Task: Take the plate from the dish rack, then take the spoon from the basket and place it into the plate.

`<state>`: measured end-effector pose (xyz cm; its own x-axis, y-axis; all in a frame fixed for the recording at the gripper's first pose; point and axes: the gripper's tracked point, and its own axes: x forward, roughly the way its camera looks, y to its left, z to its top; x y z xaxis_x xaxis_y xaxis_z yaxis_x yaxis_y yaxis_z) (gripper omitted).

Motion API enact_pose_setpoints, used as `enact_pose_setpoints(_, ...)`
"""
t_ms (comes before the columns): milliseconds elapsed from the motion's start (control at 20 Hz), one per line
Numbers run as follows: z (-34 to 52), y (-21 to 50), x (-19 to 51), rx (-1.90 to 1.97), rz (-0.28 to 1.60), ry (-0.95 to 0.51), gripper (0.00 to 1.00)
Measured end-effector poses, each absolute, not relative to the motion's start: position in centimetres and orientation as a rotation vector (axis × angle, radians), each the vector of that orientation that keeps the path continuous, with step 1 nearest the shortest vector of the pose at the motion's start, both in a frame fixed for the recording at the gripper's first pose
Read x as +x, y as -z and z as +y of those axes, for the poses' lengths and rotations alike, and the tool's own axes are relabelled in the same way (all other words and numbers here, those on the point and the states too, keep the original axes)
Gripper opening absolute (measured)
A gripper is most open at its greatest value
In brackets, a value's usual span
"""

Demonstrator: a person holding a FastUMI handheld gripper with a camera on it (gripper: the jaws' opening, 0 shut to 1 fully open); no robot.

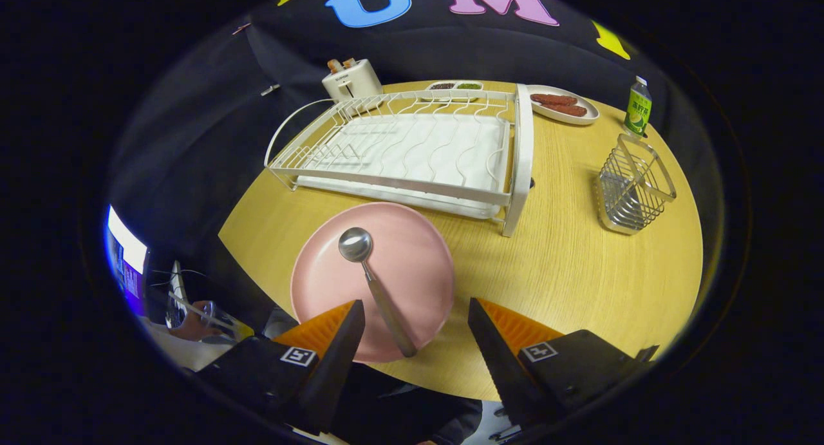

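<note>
A pink plate (399, 265) lies flat on the round wooden table, just ahead of my fingers and in front of the white dish rack (412, 155). A metal spoon (373, 284) rests on the plate, bowl toward the rack and handle end pointing back between my fingers, reaching the plate's near rim. My gripper (415, 313) hovers above the table's near edge, open, with nothing between its fingers. The wire basket (634, 184) stands to the right of the rack, beyond my right finger.
Behind the rack stand a small white toaster (352, 79), a two-part dish of seasonings (454, 85) and a plate of sausages (563, 104). A green-labelled bottle (638, 108) stands behind the basket. A person's hand and a screen lie off the table's left.
</note>
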<state>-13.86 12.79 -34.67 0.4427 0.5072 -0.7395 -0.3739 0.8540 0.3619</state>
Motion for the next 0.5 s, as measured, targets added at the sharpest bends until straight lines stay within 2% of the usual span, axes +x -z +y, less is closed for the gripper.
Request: enact_pose_setpoints(500,8.8,19.6,-5.7,0.093,0.592,-0.441,0.99)
